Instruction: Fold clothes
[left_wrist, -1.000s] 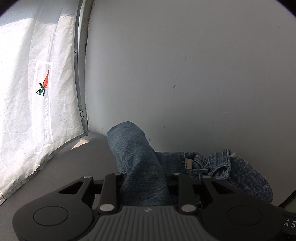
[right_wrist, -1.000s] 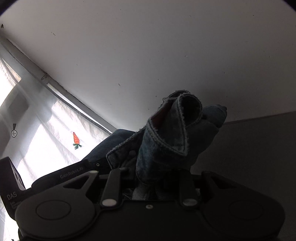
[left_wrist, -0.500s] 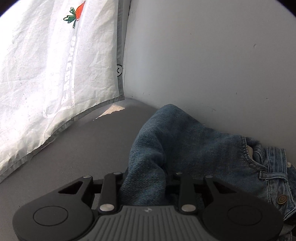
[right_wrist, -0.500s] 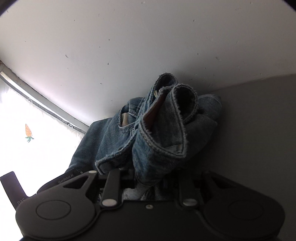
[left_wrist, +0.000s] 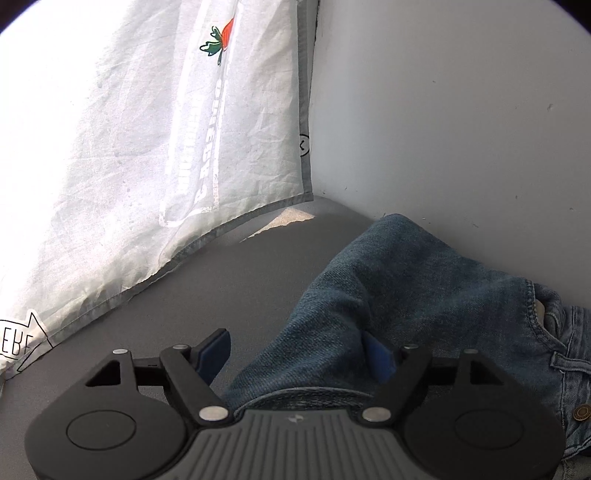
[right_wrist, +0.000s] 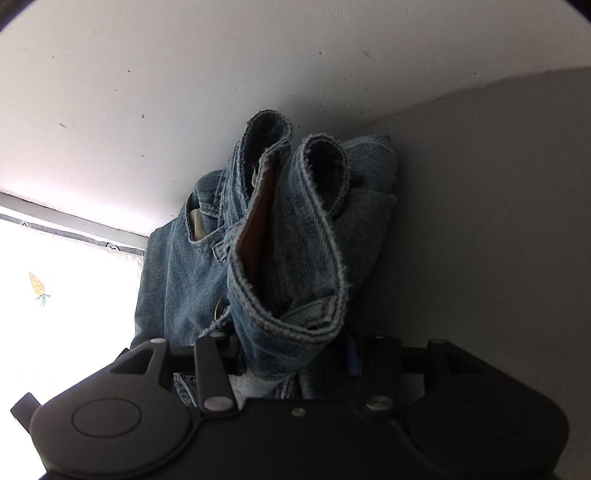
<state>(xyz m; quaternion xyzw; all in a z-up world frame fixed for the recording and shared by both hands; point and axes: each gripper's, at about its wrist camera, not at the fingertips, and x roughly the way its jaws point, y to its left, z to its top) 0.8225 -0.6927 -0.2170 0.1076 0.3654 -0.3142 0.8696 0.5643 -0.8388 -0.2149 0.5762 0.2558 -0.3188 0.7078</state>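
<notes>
My left tool was opening, its blue pads standing wide; the jeans lay between them, clear of the left pad and close against the right one. My right tool was opening too, less wide, with the folded waistband bunched between its pads; whether those pads pressed the denim I could not tell. The jeans rested on the grey surface, pushed up against the white wall. A brass button showed at the jeans' right edge. Left of the jeans, well apart, a white cloth with a small carrot print hung down to the surface.
</notes>
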